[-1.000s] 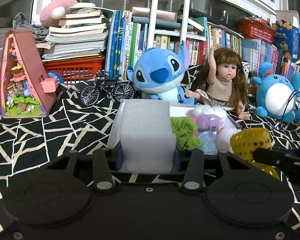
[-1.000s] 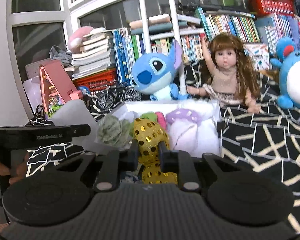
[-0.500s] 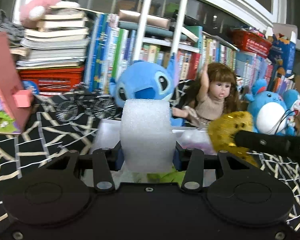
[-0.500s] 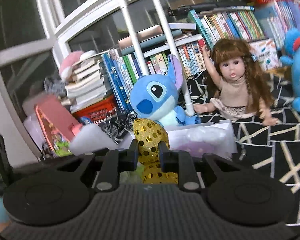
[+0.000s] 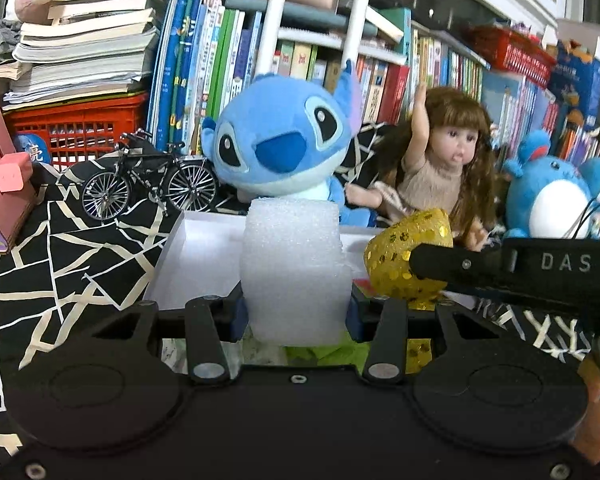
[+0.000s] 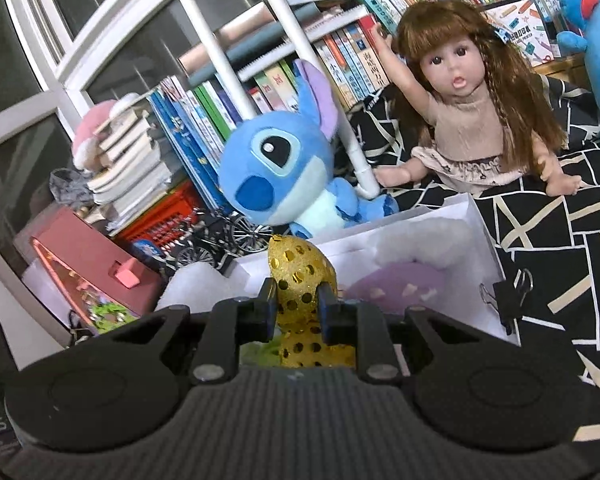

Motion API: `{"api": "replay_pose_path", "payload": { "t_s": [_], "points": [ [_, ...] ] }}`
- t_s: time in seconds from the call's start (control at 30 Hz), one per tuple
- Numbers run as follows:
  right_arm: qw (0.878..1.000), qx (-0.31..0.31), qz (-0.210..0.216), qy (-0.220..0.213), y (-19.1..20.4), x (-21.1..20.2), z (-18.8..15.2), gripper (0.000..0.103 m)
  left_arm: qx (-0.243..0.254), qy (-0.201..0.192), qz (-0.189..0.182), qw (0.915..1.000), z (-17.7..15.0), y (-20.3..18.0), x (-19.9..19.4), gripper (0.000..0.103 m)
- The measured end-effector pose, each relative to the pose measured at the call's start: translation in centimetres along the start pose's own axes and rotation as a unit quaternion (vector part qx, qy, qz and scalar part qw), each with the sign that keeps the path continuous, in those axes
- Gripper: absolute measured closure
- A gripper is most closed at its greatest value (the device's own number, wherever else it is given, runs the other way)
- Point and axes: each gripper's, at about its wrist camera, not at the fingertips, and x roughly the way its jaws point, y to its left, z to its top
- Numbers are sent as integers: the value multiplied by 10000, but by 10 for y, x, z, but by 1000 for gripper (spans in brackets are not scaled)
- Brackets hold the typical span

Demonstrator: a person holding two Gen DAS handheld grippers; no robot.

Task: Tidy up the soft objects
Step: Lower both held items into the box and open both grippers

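The left gripper [image 5: 294,312] is clenched on a white foam roll [image 5: 294,264], and the right gripper [image 6: 298,306] grasps a gold sequined pouch [image 6: 300,276]. Both are above the white box [image 6: 476,220], where a purple soft thing [image 6: 396,284] already lies at 2 o'clock from the pouch. So the sorting seems partly done, and these two are not yet put down.

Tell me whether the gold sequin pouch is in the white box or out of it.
Out. The right gripper holds the gold sequin pouch clamped above the white box.

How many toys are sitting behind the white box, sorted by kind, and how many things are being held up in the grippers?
Blue plush toys: 2, the big-eared one and the round white-bellied one
Dolls: 1, the long-haired doll
Model bicycles: 1
Held things: 2, the white foam roll and the gold sequin piece
Total: 6
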Motion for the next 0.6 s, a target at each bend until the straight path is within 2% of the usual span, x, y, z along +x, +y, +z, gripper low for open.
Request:
{"api": "replay_pose_path", "payload": {
  "t_s": [0.6],
  "points": [
    [9995, 40, -314, 61, -13, 14, -4, 76, 319, 100, 192, 9993, -9, -10, 18, 59]
  ]
}}
